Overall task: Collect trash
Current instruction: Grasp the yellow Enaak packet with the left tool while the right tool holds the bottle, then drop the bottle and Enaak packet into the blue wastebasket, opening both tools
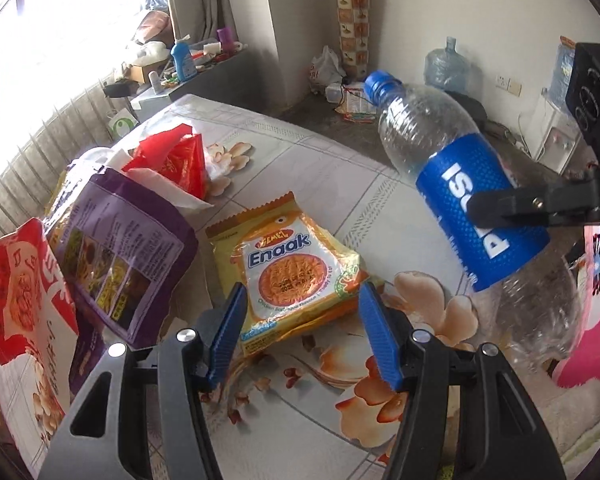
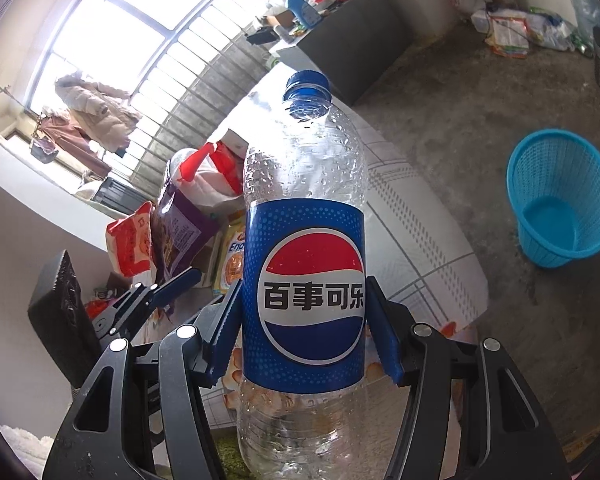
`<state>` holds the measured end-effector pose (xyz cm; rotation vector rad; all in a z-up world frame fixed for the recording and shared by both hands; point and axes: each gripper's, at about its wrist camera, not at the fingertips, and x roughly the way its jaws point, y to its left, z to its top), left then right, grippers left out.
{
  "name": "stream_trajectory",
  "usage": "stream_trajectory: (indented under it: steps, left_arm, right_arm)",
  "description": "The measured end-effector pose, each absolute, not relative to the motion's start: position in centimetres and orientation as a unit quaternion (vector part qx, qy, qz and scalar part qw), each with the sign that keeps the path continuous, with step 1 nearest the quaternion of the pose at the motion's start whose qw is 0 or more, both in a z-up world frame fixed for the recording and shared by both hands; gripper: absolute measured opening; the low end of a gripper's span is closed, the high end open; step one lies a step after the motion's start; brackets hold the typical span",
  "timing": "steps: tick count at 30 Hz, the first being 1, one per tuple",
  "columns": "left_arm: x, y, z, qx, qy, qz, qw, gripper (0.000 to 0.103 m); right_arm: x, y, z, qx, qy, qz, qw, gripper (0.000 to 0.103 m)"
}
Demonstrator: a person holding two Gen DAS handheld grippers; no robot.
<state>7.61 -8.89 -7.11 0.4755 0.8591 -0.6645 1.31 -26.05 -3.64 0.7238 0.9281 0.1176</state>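
Observation:
An empty clear Pepsi bottle [image 2: 304, 280] with a blue label and cap stands upright in my right gripper [image 2: 304, 328], whose blue pads press on the label from both sides. In the left wrist view the same bottle [image 1: 472, 200] hangs tilted over the table's right side. My left gripper [image 1: 304, 320] is open just above a yellow Enaak noodle packet [image 1: 288, 264] that lies flat on the table. The packet's near end sits between the blue pads without touching them. A blue mesh basket [image 2: 564, 200] stands empty on the floor to the right.
A purple pouch [image 1: 120, 248], a red-and-white snack bag [image 1: 20, 288] and a red wrapper [image 1: 172, 160] are heaped left of the packet on the floral tablecloth [image 1: 320, 168]. A cluttered ledge [image 1: 180, 64] and a water jug [image 1: 446, 66] stand beyond the table.

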Motion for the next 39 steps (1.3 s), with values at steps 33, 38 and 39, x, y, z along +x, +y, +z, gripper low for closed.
stream_trajectory:
  steps: [33,38,39]
  left_arm:
    - [10.5,-26.9,-0.3,0.163,0.415,-0.489,0.750,0.006]
    - [12.9,-38.5,-5.4,0.164,0.507,-0.515,0.671,0.008]
    - [13.0,-40.9,-6.9,0.186,0.511,-0.513,0.665,0.009]
  right_arm:
    - [-6.7,-40.4,-5.3,0.520,0.323,-0.065,0.788,0.056]
    - [-7.5,-45.3,-11.1,0.614,0.313,-0.113,0.716,0.056]
    - [-7.4,-46.1,-12.4,0.631,0.313,-0.117,0.700,0.056]
